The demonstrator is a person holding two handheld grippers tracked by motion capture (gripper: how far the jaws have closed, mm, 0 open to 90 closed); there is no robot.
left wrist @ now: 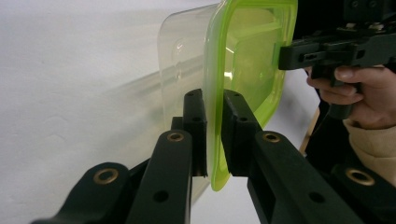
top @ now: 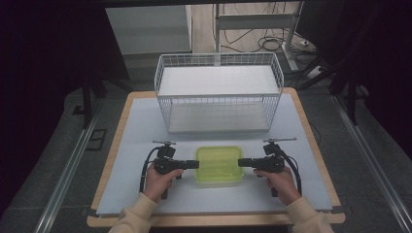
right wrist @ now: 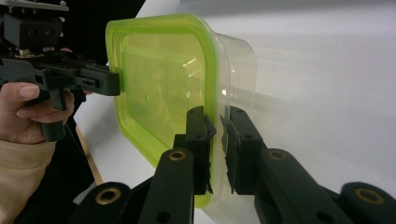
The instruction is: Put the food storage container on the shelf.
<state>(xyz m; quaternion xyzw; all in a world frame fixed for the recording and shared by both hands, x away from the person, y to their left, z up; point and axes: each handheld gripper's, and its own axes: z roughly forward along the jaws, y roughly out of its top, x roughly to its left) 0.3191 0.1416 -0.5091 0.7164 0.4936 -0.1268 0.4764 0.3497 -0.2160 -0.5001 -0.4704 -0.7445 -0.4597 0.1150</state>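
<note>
The left gripper (top: 193, 164) pinches the left rim of the green-lidded container (top: 219, 165) — jaws nearly closed on it. The container sits just before the wire basket (top: 218, 92). The right gripper (top: 243, 162) clamps its right rim likewise.

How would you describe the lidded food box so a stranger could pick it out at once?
Start at the white wire basket at the back of the grey table top. In front of it sits a clear plastic box with a lime-green lid, pinched at its rim by the left gripper and right gripper. Nothing else here is green.
</note>
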